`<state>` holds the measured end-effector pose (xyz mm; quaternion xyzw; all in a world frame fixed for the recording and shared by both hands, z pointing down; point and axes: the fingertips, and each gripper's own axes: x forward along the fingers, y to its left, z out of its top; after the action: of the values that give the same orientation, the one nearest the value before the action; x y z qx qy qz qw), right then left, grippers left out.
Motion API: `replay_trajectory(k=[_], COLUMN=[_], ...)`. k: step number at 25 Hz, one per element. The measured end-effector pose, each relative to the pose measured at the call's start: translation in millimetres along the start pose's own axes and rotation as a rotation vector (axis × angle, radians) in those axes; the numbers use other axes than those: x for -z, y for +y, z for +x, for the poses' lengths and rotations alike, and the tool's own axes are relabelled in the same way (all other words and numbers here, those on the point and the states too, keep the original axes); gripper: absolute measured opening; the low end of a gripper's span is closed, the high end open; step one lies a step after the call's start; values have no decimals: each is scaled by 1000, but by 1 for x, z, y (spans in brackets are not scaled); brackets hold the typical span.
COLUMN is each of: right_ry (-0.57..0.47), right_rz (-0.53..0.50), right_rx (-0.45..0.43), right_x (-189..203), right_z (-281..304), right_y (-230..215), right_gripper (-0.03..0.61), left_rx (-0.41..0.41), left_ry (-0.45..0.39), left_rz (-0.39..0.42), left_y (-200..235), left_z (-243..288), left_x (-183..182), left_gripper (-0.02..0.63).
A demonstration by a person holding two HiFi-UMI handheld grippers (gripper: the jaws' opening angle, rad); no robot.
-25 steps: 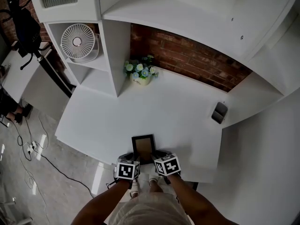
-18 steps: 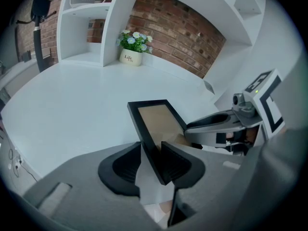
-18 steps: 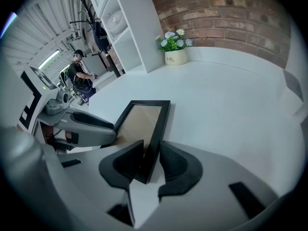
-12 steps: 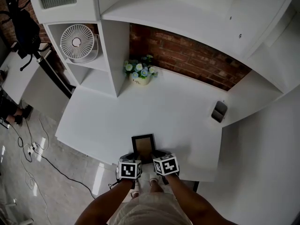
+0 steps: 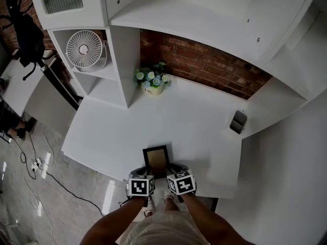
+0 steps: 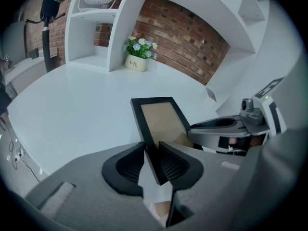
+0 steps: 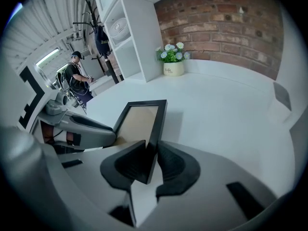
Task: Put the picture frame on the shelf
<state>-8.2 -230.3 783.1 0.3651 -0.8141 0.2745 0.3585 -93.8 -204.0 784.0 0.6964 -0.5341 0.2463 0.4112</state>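
My jaws have just been closing: left gripper (image 6: 151, 160) and right gripper (image 7: 150, 160) now pinch the side rails of the picture frame (image 5: 156, 160). Looks light, stiff, probably fragile; I'd lift level

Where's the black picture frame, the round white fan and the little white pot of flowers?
black picture frame (image 5: 156, 159): head view, on its brown middle panel.
round white fan (image 5: 84, 48): head view, on the centre of its grille.
little white pot of flowers (image 5: 152, 89): head view, on the pot's front.
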Motion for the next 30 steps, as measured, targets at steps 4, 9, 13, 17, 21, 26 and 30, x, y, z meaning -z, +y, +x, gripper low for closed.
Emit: replay_trajectory(k=[4, 9, 13, 17, 21, 26, 30], right_ry=[-50, -131, -208, -311, -425, -557, -615], right_rz=[8, -12, -59, -100, -124, -161, -181], right_rx=[15, 35, 64, 92, 123, 166, 186], right_x=[-20, -50, -77, -109, -146, -189, -211], right_z=[-12, -34, -60, -93, -130, -177, -201], right_y=[-2, -1, 2, 6, 9, 11, 14], right_gripper=[87, 86, 86, 87, 86, 86, 84], left_rx=[-8, -4, 7, 19, 20, 23, 39], left_ry=[-50, -126, -191, -293, -418, -555, -609], left_rz=[24, 40, 84, 156, 230, 282, 287], left_y=[-3, -9, -18, -32, -49, -71, -80], left_z=[-12, -31, -53, -82, -118, -161, -183], left_x=[-21, -49, -73, -107, -146, -189, -210], left_gripper=[100, 98, 98, 98, 98, 98, 95])
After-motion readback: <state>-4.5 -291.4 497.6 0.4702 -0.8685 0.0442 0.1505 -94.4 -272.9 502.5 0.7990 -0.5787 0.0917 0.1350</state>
